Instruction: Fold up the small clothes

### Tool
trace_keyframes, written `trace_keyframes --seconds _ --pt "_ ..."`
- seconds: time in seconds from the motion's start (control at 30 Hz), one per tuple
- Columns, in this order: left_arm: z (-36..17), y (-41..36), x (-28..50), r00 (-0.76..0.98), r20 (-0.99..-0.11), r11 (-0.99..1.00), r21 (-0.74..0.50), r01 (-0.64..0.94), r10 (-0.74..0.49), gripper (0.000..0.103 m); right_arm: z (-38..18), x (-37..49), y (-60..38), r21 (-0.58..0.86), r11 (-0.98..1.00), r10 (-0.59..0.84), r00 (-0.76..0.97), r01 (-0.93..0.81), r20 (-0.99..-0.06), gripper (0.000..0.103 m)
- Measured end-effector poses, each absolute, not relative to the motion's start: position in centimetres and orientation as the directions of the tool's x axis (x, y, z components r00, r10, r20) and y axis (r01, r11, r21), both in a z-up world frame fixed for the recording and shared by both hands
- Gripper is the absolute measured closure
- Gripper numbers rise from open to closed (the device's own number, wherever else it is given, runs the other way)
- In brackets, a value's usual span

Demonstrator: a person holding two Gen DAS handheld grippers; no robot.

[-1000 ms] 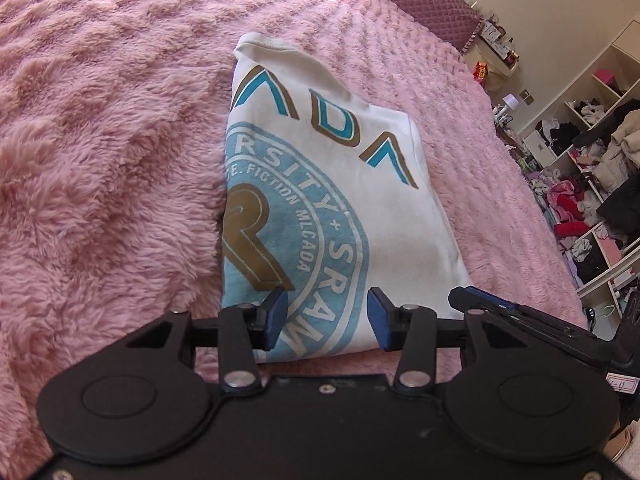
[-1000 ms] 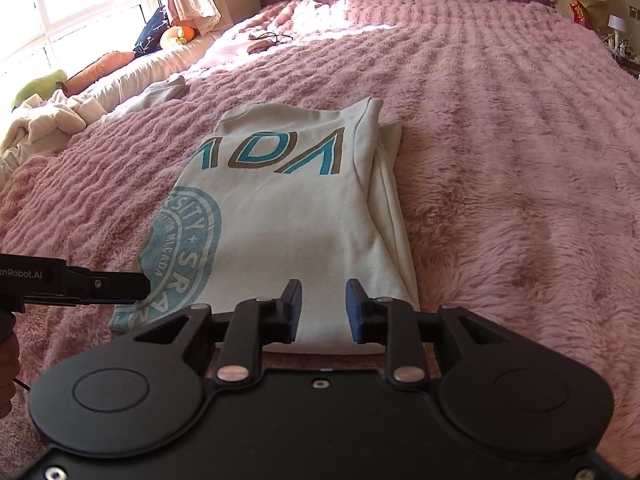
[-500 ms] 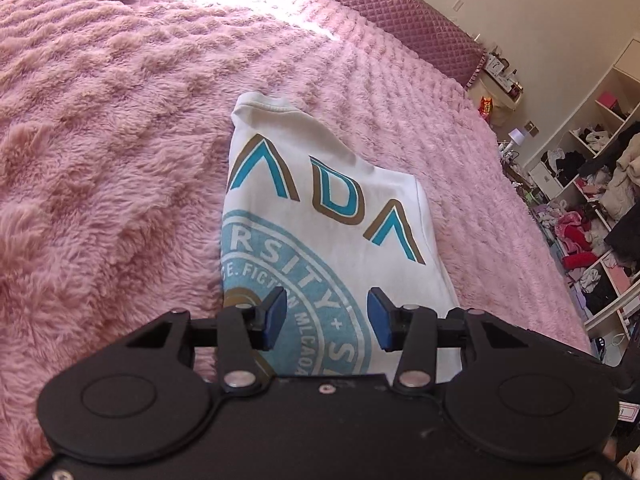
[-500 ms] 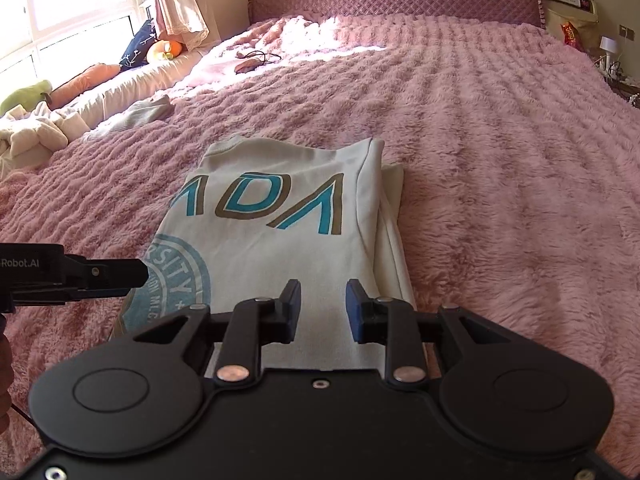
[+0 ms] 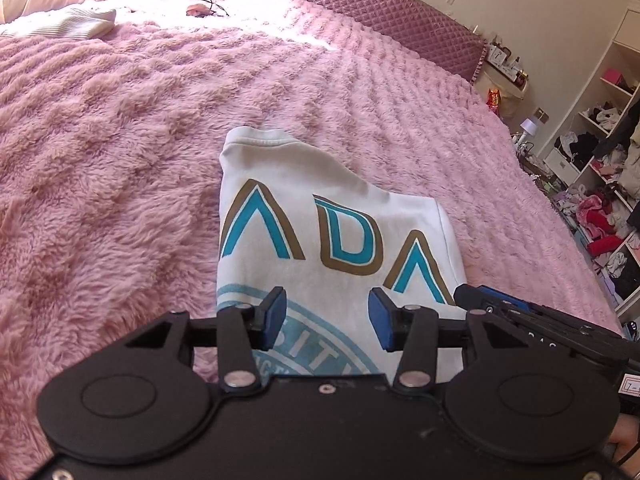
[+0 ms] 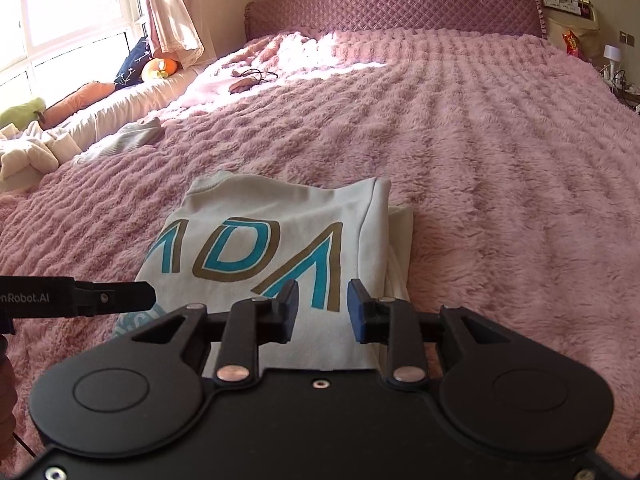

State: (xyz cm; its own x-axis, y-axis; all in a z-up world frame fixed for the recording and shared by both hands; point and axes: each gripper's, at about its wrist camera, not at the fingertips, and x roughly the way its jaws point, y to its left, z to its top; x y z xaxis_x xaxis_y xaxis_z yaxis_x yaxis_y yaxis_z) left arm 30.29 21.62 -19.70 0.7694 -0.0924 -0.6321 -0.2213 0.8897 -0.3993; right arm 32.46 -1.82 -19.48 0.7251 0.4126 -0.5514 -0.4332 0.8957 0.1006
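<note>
Hovering over the near end of a folded white T-shirt (image 5: 320,240), the left gripper (image 5: 327,318) has its 2 blue-padded jaws standing apart with nothing between them; only the shirt's print shows through the gap. The right gripper (image 6: 323,306) is just beside it, over the shirt's right part, its jaws set closer together yet also parted and empty. Neither pair can be seen touching the cloth. In the left wrist view the right gripper's dark body reaches in from the right edge; in the right wrist view the left gripper's black finger pokes in from the left.

The T-shirt lies flat on a bed, folded into a narrow rectangle with the collar at the far end. Large teal and brown letters run across it, and part of a pale blue round emblem shows nearer the grippers. A folded layer peeks out along its right side.

A fluffy pink blanket (image 6: 500,168) covers the bed. A quilted mauve headboard (image 6: 392,8) stands at the far end. Shelves crowded with clothes (image 5: 600,184) line the right wall, and a bright window (image 6: 60,8) with soft toys below it is at the left.
</note>
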Motion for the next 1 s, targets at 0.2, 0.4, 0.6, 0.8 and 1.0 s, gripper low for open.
trace_keyframes --seconds 0.2,0.4,0.6,0.8,1.0 --pt "-23.0 22.3 32.1 0.720 -0.685 0.889 -0.392 -0.237 -0.110 0.056 -22.4 35.2 -1.3 0.087 0.913 0.361 0.690 -0.398 -0.628 0.077" --pt "-20.2 22.0 31.5 0.686 -0.719 0.884 -0.389 -0.260 -0.115 0.056 -19.8 33.2 -1.5 0.049 0.915 0.338 0.693 -0.401 -0.637 0.073" --pt "-14.9 18.6 24.3 0.675 -0.734 0.911 -0.325 -0.253 -0.074 0.049 -14.9 25.7 -4.2 0.082 0.913 0.370 0.728 -0.399 -0.578 0.038" --pt "-10.4 13.6 15.1 0.679 -0.734 0.917 -0.263 -0.299 0.011 0.046 -11.4 18.8 -6.1 0.079 0.932 0.329 0.732 -0.355 -0.596 0.010" --pt "-7.0 10.8 7.3 0.719 -0.694 0.888 -0.307 -0.343 0.038 0.042 -9.1 13.1 -8.2 0.085 0.923 0.348 0.716 -0.376 -0.605 0.000"
